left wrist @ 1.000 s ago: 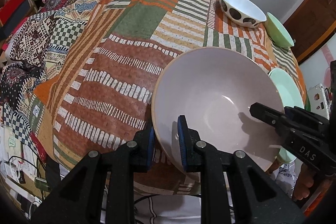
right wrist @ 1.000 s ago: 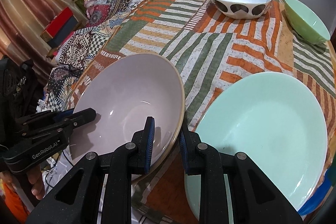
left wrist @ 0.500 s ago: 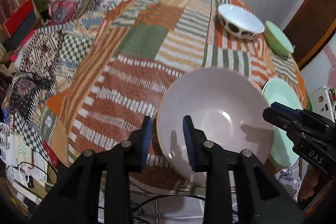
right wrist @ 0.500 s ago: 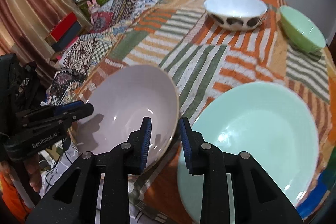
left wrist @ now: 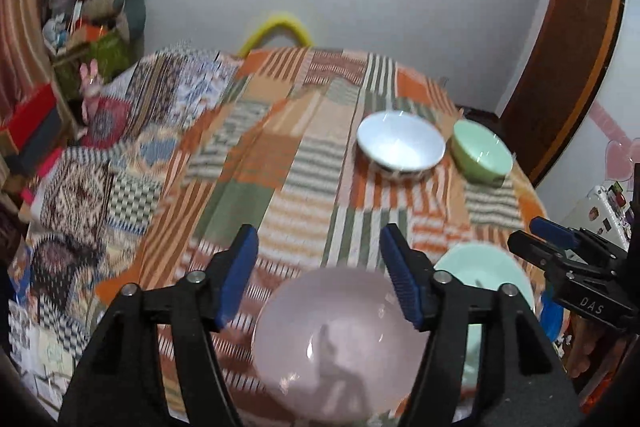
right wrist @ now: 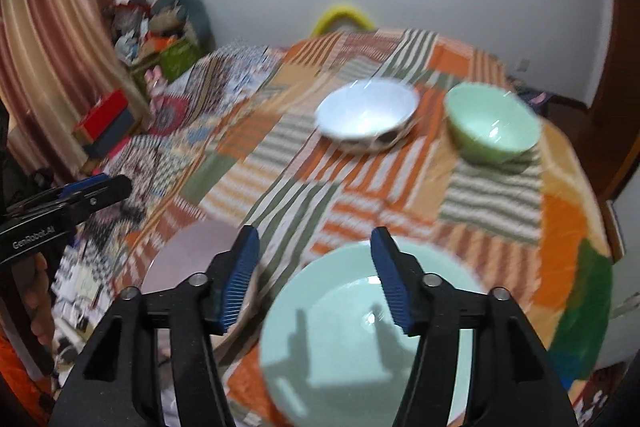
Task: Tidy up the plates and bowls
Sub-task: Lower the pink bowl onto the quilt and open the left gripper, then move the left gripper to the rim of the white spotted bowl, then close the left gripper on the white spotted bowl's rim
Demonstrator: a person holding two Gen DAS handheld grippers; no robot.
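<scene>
— Where were the tools when you checked?

— My left tool (left wrist: pixel 320 267) hung over the near edge of the table (left wrist: pixel 280 163), its jaws apart with nothing between them. They had just been opening. The pink plate (left wrist: pixel 340 343) lay flat on the cloth below them, not touched by either pad.

— And the right one?

— My right tool (right wrist: pixel 314 267) was the same: jaws spread, just opened, gripping nothing. Under it sat the mint plate (right wrist: pixel 360 343), on the table at the near edge. The pink plate (right wrist: pixel 188 251) showed to its left in that view, partly behind the left finger, so the two plates lay side by side. I could not tell whether their rims touched.

— What about the bowls?

— Two stood at the far side of the table. The white bowl (right wrist: pixel 366 115) with dark spots on its outside was upright, and the green bowl (right wrist: pixel 492 123) stood just to its right, close but apart from it. Both looked empty, though the pictures were blurred.

— Could you see each tool from the other camera?

— Yes. The right tool (left wrist: pixel 576 267) showed at the right edge of the left view, and the left tool (right wrist: pixel 68 199) at the left edge of the right view, a hand (right wrist: pixel 38 295) under it.
</scene>
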